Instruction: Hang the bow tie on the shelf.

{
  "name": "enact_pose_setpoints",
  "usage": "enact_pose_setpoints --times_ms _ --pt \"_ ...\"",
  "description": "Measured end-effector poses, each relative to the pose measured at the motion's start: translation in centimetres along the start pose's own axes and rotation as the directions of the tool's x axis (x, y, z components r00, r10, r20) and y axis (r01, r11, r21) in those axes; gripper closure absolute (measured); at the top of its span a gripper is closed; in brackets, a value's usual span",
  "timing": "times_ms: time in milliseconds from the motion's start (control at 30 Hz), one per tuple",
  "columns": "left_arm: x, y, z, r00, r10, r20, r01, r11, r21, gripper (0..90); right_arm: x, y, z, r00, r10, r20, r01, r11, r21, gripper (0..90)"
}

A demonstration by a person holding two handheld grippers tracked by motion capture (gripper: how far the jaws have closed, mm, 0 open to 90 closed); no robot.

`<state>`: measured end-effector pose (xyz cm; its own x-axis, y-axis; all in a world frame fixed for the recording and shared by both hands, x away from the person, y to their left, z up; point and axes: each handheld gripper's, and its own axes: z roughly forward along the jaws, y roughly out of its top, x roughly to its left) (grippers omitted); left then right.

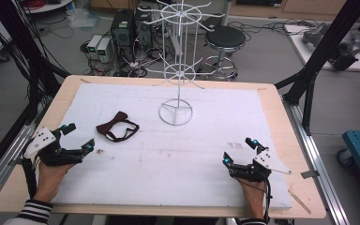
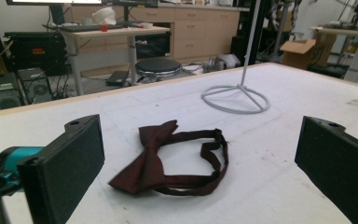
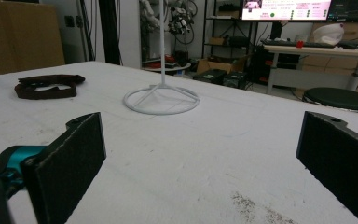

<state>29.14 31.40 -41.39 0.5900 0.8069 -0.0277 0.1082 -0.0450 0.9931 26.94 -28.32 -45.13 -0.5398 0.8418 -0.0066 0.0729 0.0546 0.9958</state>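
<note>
A dark red cloth bow tie with a looped strap [image 1: 117, 129] lay flat on the white foam mat [image 1: 215, 140] that covered the wooden table [image 1: 272, 91]. It sat on the left part of the mat, near the left gripper [image 1: 77, 137]. That gripper rested low on the mat with its black jaws spread wide, and nothing was between them. In the left gripper view the bow tie [image 2: 168, 161] lay right in front of the jaws, just past them and not touching.

The right gripper [image 1: 239, 151] rested on the right side of the mat, well apart from the bow tie. Its jaws were wide apart too, and it held nothing.

A tall white wire rack with a ring base [image 1: 176, 79] stood at the middle back of the mat, with bare hooks.

It looked like the very start, with nothing picked up yet. A good guess was that the bow tie belonged on a hook. The left gripper would need to slide forward, close on the knot or the strap, and lift gently so the soft cloth did not slip out.
</note>
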Motion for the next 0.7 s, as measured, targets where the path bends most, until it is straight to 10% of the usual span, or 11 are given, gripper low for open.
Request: enact_pose_setpoints --times_ms 700 --pt "2.5 5.3 4.0 0.9924 0.080 0.094 -0.099 0.9710 0.218 1.7 0.0 0.0 0.0 1.0000 -0.006 0.004 0.006 1.000 -0.003 0.6"
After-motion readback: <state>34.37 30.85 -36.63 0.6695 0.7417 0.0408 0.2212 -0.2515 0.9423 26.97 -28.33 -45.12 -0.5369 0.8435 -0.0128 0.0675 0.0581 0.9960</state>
